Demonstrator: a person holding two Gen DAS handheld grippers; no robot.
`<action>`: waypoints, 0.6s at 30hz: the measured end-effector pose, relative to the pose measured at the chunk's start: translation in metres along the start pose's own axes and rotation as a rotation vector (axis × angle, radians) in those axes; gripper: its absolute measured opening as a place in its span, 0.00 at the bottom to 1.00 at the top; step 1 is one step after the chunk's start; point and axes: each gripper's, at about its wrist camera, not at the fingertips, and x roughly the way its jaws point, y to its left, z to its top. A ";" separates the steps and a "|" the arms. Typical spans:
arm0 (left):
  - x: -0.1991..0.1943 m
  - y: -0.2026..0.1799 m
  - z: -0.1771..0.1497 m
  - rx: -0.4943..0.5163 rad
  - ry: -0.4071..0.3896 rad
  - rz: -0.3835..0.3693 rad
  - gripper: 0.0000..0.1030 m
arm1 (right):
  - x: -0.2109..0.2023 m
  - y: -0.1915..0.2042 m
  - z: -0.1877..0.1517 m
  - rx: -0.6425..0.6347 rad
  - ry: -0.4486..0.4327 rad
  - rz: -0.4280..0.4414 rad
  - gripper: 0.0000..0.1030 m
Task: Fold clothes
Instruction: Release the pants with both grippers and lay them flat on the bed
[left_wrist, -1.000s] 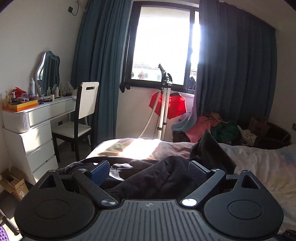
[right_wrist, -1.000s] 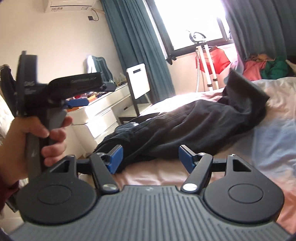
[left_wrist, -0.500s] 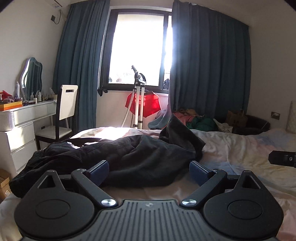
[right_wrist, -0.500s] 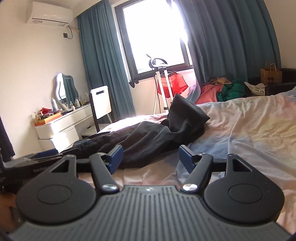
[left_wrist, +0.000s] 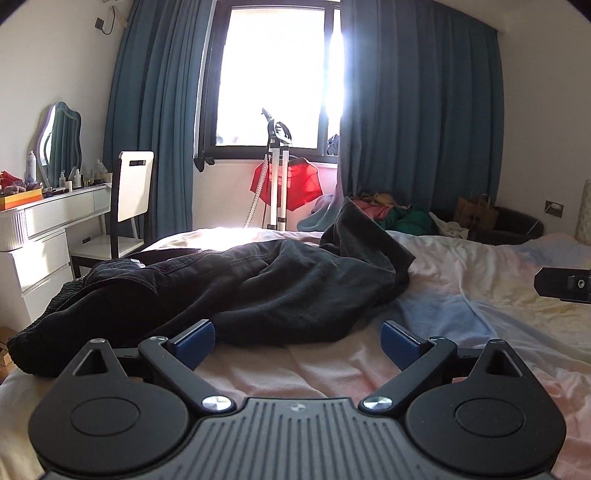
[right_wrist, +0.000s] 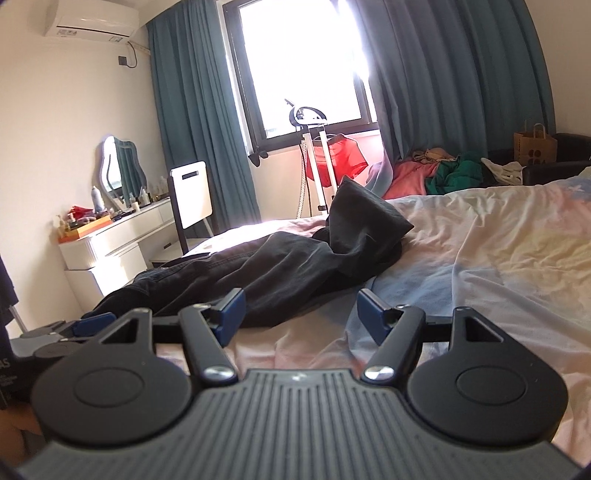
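A pair of black trousers (left_wrist: 236, 291) lies crumpled across the bed (left_wrist: 480, 295), with one leg end sticking up near the far edge; it also shows in the right wrist view (right_wrist: 295, 269). My left gripper (left_wrist: 297, 338) is open and empty, low over the sheet just in front of the trousers. My right gripper (right_wrist: 298, 308) is open and empty, also low over the sheet at the trousers' near edge. The right gripper's body shows at the right edge of the left wrist view (left_wrist: 563, 288). The left gripper shows at the lower left of the right wrist view (right_wrist: 62, 328).
A white dresser (left_wrist: 40, 229) with a mirror and a white chair (left_wrist: 129, 199) stand left of the bed. A garment steamer (left_wrist: 277, 173) with a red garment stands under the window. A pile of clothes (left_wrist: 388, 214) and a paper bag (left_wrist: 476, 214) lie beyond the bed.
Both grippers have drawn back and come down from over the trousers to a spot low over the sheet in front of them. Both stay open.
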 end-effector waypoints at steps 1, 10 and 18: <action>0.004 0.000 0.003 0.001 0.011 -0.009 0.95 | 0.000 -0.001 0.000 0.002 0.002 -0.002 0.68; 0.100 0.006 0.068 0.120 0.040 0.027 0.96 | 0.006 -0.029 -0.002 0.121 0.059 -0.058 0.68; 0.250 0.040 0.122 0.081 0.075 0.100 0.98 | 0.053 -0.052 -0.005 0.157 0.162 -0.076 0.68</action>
